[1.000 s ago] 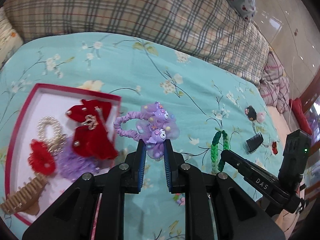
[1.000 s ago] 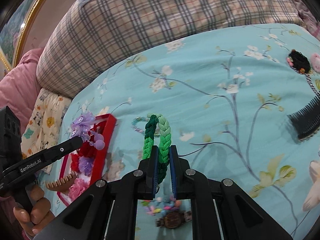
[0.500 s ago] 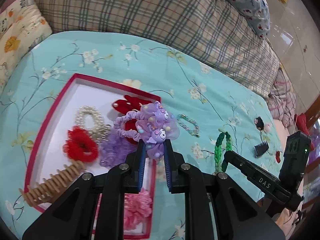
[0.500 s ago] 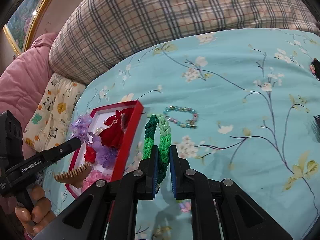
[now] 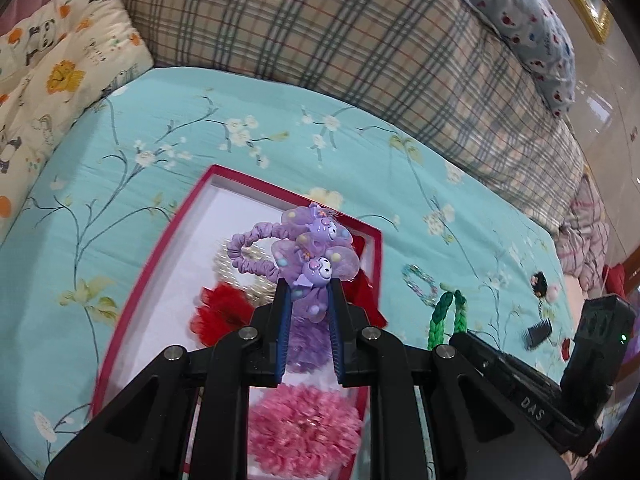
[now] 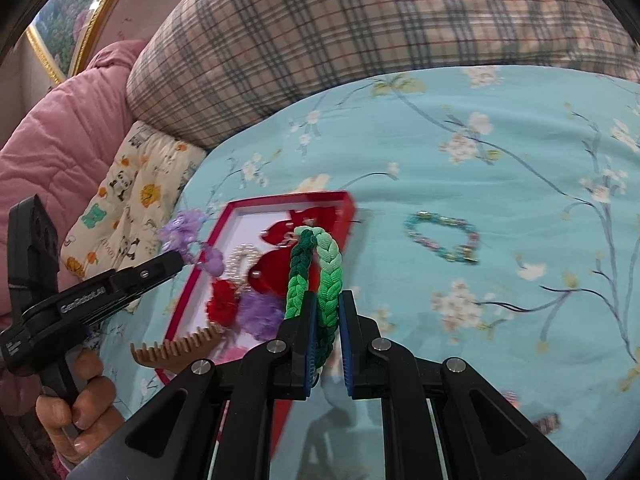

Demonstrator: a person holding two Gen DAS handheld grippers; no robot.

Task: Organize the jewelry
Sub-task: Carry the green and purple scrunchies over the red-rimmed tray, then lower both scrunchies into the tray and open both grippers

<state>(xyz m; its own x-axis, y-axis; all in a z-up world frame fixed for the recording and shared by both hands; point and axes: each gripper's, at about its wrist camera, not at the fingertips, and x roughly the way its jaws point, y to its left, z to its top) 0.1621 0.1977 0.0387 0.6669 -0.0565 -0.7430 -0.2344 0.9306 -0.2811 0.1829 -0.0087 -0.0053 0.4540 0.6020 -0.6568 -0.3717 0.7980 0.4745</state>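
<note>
My left gripper [image 5: 308, 292] is shut on a purple cartoon hair tie [image 5: 308, 252] and holds it above the red-rimmed white tray [image 5: 168, 236]. The tray holds a red scrunchie [image 5: 220, 314], a pearl tie, a purple scrunchie, a red bow and a pink scrunchie [image 5: 304, 428]. My right gripper [image 6: 324, 300] is shut on a green braided band [image 6: 316, 268] and holds it over the tray's right rim [image 6: 348, 216]. The left gripper with the purple tie [image 6: 192, 240] also shows in the right wrist view. A beaded bracelet [image 6: 444, 236] lies on the sheet to the right of the tray.
A tan comb [image 6: 176, 346] lies at the tray's near end. A black comb [image 5: 538, 332] and a small black charm [image 5: 540, 282] lie on the teal floral sheet further right. A plaid pillow [image 5: 340, 40] lines the back and a panda cushion [image 5: 48, 64] lies at the left.
Both grippers have moved left with their loads. The purple tie now hangs over the tray and the green band has reached the tray's right rim.
</note>
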